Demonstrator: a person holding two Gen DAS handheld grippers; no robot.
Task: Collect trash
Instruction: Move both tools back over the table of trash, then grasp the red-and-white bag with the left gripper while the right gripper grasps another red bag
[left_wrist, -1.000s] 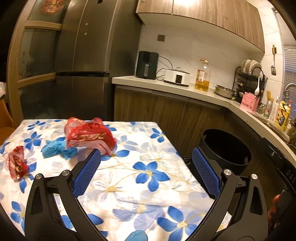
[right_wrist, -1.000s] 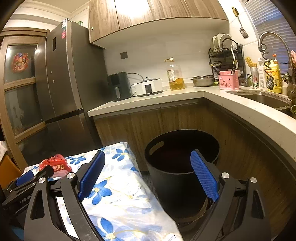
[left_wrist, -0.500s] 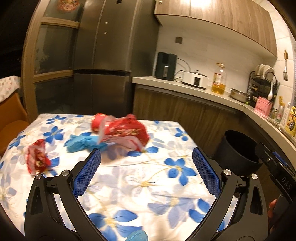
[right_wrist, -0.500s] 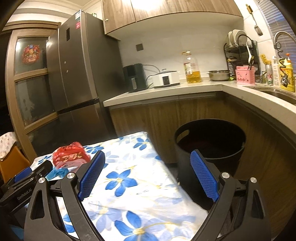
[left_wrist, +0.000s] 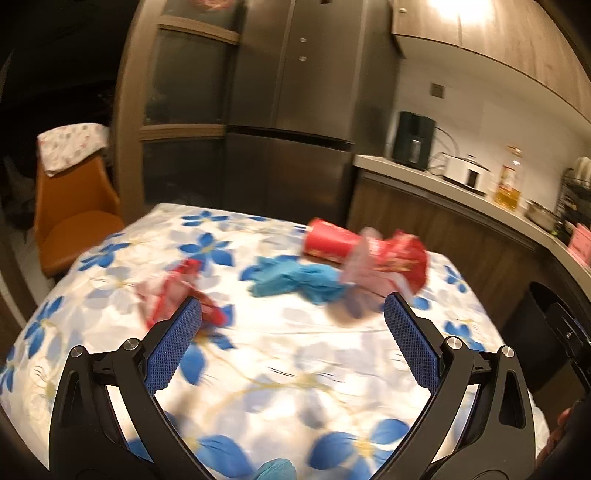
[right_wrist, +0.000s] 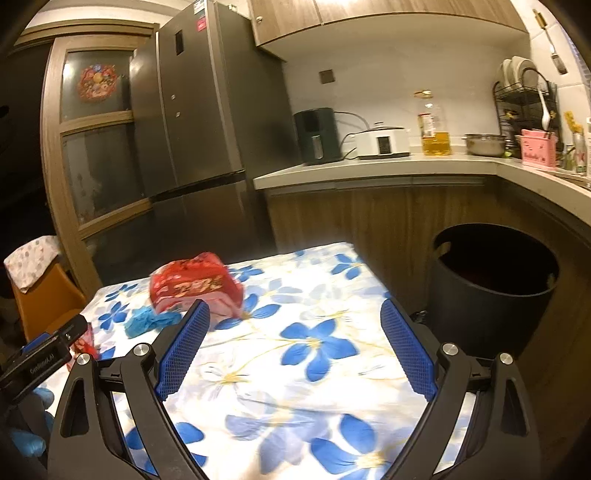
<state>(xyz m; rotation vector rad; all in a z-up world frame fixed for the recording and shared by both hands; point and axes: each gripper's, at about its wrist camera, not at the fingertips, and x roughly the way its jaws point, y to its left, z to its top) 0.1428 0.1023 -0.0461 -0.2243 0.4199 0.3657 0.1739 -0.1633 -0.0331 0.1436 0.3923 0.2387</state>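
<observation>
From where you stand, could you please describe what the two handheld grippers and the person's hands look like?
Both the left gripper and the right gripper have black angular plastic frames with silver bolts and two fingers lined with blue cross-hatched grip pads. Seen from the right wrist, the left gripper's black body carries white lettering, too blurred to read. The person's left hand wears a blue glove.

Each gripper is built as two black, cut-out arms faced with blue, mesh-textured pads and fastened with silver round-head screws. The left gripper (left_wrist: 291, 345) and right gripper (right_wrist: 293, 347) are alike. White lettering is printed on the left gripper's black body, seen from the right wrist. Blue gloves (right_wrist: 27, 439) are worn.
</observation>
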